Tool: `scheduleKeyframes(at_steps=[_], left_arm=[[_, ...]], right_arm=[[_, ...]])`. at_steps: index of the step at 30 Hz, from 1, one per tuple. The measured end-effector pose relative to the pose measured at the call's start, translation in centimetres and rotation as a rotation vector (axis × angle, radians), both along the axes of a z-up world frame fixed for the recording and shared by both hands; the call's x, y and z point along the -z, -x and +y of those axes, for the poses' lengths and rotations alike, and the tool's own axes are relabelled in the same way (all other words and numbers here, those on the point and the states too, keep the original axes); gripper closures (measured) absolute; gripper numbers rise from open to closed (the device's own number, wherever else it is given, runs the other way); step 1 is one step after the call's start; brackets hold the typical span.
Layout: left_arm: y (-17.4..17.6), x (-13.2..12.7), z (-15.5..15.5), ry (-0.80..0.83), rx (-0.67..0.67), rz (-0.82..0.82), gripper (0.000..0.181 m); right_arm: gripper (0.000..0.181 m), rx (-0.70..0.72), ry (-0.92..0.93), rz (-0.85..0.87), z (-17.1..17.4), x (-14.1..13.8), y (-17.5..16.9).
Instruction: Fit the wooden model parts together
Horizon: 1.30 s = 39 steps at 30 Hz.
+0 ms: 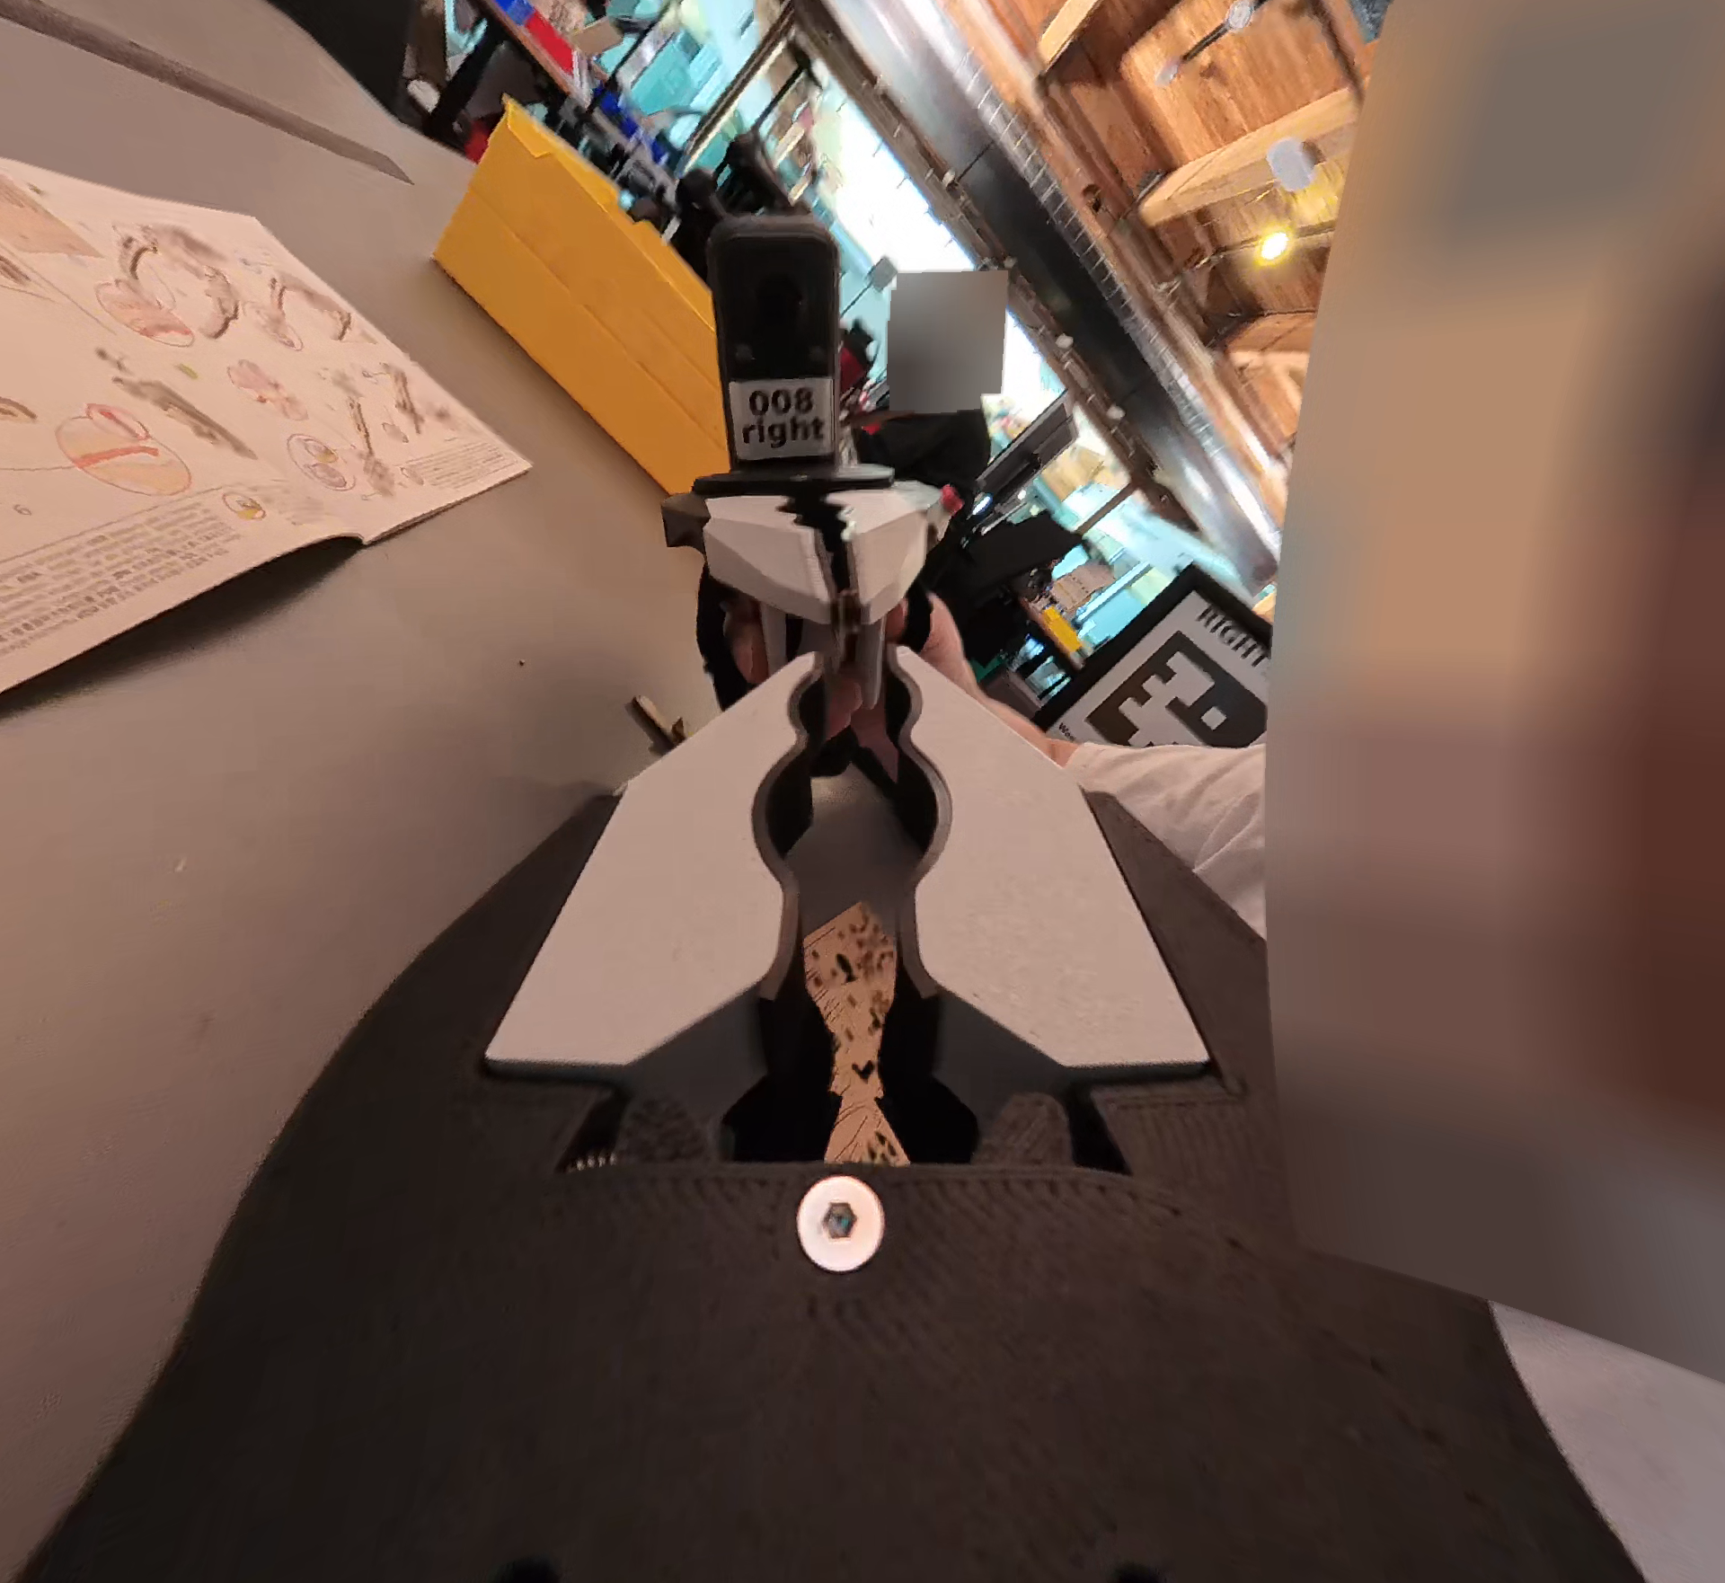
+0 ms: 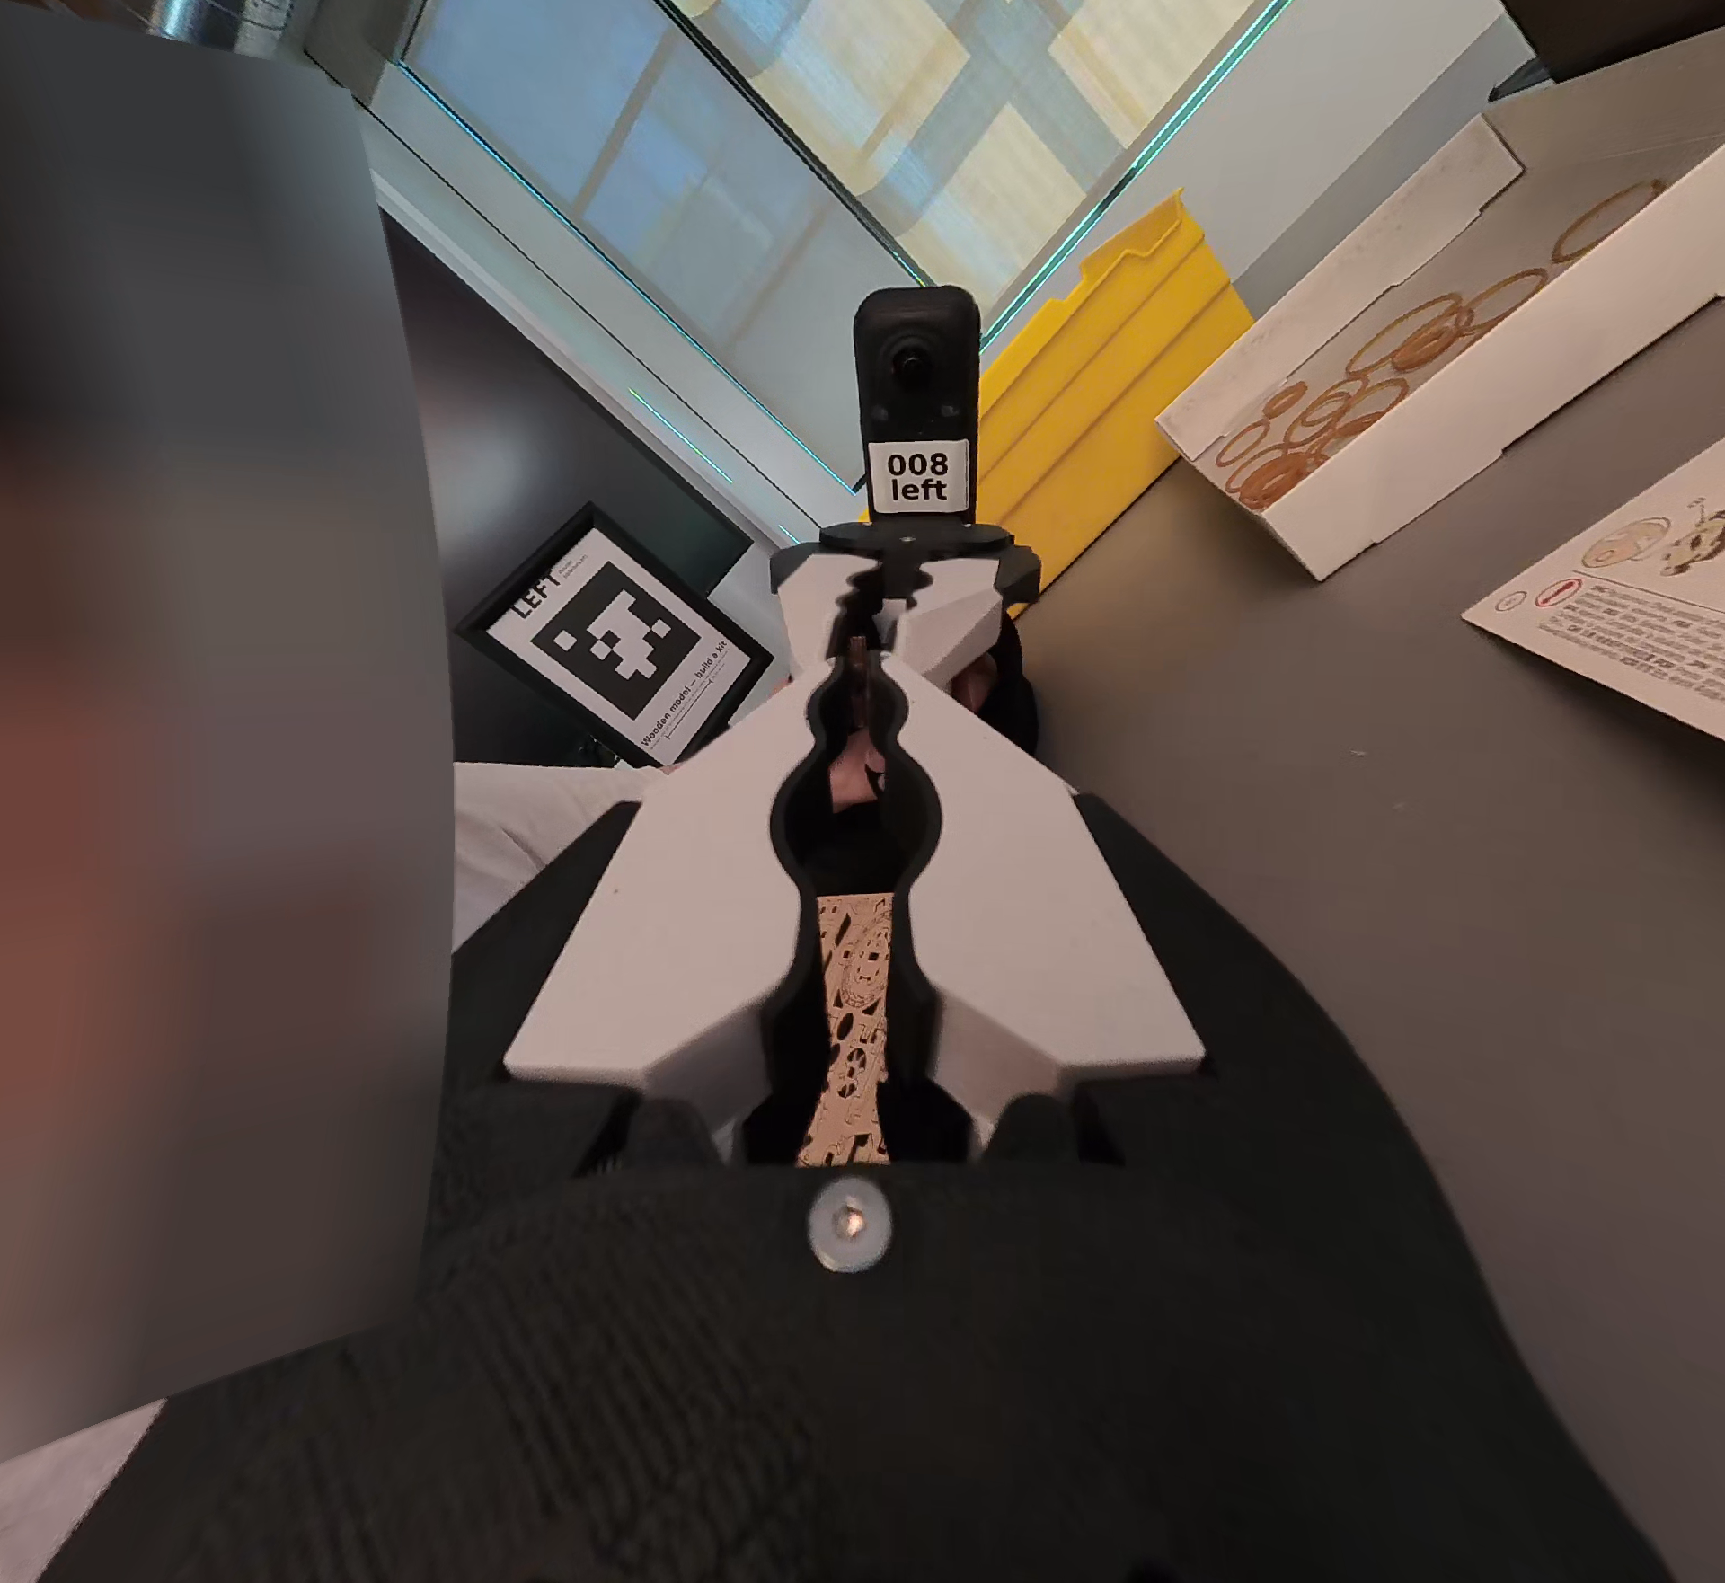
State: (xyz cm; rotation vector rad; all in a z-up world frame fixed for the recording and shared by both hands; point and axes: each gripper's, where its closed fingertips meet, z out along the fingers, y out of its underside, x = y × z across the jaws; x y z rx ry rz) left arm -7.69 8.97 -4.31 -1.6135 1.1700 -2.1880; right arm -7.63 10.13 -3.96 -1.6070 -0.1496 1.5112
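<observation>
My left gripper (image 1: pixel 854 672) is shut on a thin laser-cut wooden part (image 1: pixel 854 1034), held edge-on between its white fingers (image 1: pixel 672 913). My right gripper (image 2: pixel 854 684) is shut on a similar pierced wooden part (image 2: pixel 854 1015). The two grippers face each other tip to tip above the grey table (image 1: pixel 280 885). The right gripper also shows in the left wrist view (image 1: pixel 831 558), and the left gripper in the right wrist view (image 2: pixel 877 614). A thin wooden edge (image 2: pixel 857 651) runs between the tips. I cannot tell whether they hold one piece or two joined pieces.
An open instruction booklet (image 1: pixel 187 418) lies on the table. A yellow bin (image 1: pixel 579 325) stands behind. A white box lid (image 2: pixel 1456 455) holds several wooden rings. An instruction sheet (image 2: pixel 1633 614) lies near it. Framed marker cards (image 2: pixel 616 642) (image 1: pixel 1176 689) stand at the table's edge. Both grippers' tips are close together, under 4 cm apart.
</observation>
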Motion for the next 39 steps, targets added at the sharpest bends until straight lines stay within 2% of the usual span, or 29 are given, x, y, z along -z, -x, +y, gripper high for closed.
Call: scheduleKeyframes(at_steps=[8, 14, 25, 27, 29, 32, 34, 37, 39], left_arm=[[0.1, -0.1, 0.4, 0.010, -0.016, -0.009, 0.180], [0.1, -0.2, 0.1, 0.013, 0.012, -0.002, 0.177], [0.1, 0.0, -0.2, -0.001, 0.022, 0.011, 0.181], [0.2, -0.1, -0.2, -0.008, 0.028, 0.012, 0.181], [0.3, -0.2, -0.3, -0.004, 0.033, 0.012, 0.181], [0.3, -0.2, -0.5, 0.026, 0.054, 0.013, 0.181], [0.3, -0.1, -0.6, 0.035, 0.063, 0.018, 0.181], [0.3, 0.1, -0.7, 0.039, 0.072, 0.022, 0.181], [0.4, 0.2, -0.7, 0.036, 0.073, 0.023, 0.181]], right_arm=[[0.180, -0.011, 0.001, -0.009, -0.1, 0.1, 0.4], [0.180, -0.007, -0.001, -0.002, -0.1, 0.0, 0.4], [0.179, -0.033, 0.008, 0.003, -0.4, -0.2, 0.5], [0.157, -0.051, 0.015, -0.005, -0.5, -0.8, -0.1], [0.154, -0.091, -0.009, -0.094, -1.3, -1.1, -1.5], [0.154, -0.138, -0.072, -0.403, -3.0, 0.2, -5.0], [0.154, -0.165, -0.133, -0.659, -4.5, 2.1, -7.4], [0.161, -0.279, -0.259, -1.009, -7.5, 6.3, -9.3], [0.163, -0.353, -0.249, -1.144, -8.6, 8.8, -9.9]])
